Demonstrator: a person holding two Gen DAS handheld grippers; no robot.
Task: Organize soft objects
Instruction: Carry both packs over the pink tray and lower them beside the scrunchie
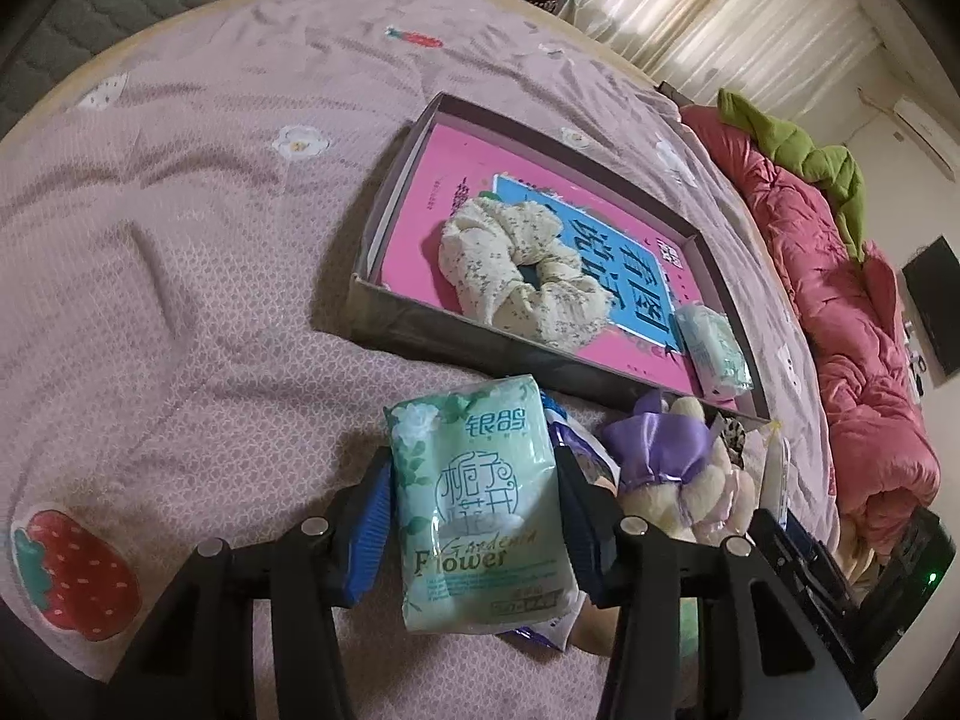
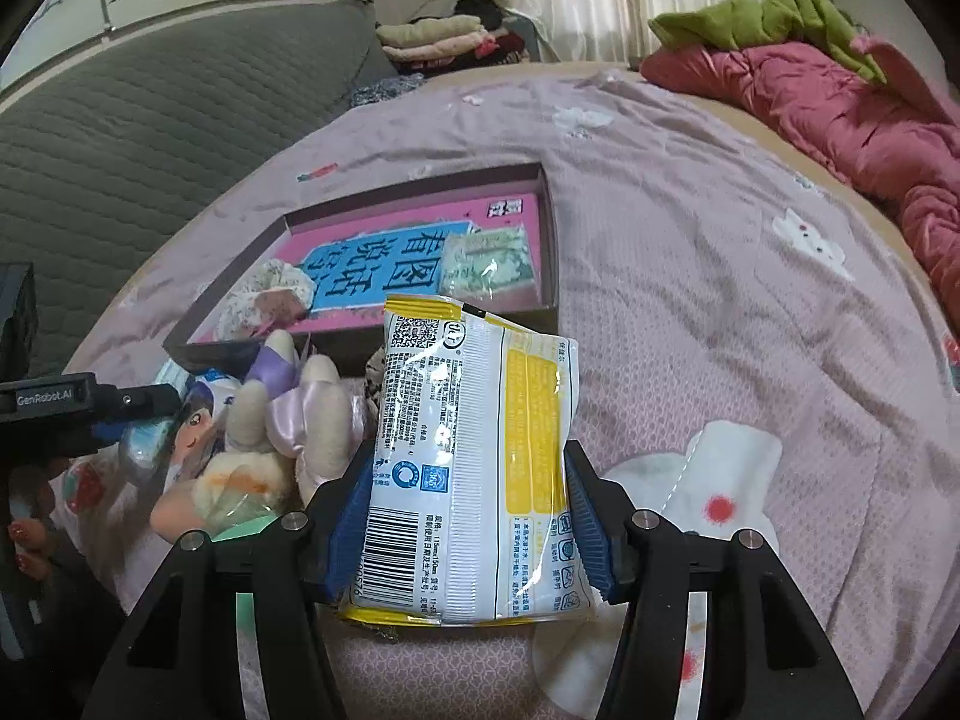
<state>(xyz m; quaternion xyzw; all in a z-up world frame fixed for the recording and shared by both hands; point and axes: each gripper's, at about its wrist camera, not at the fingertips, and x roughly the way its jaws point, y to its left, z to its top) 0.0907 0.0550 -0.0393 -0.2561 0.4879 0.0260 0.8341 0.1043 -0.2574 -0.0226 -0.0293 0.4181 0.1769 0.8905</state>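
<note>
Left claw (image 1: pixel 474 516) was clamped on a green tissue pack (image 1: pixel 480 498) marked "Gardenia Flower", held above the bed (image 1: pixel 180 300). Right claw (image 2: pixel 468 516) gripped a white/yellow pack (image 2: pixel 474 468) w/ barcode + QR. The box (image 1: pixel 540 354) nearby held a scrunchie (image 1: pixel 516 264); "GenRobot.AI" showed on the left device.

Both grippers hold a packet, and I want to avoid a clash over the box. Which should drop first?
Probably left. The left gripper holds the green packet just short of the box wall; the right gripper's yellow packet looks farther back.
</note>
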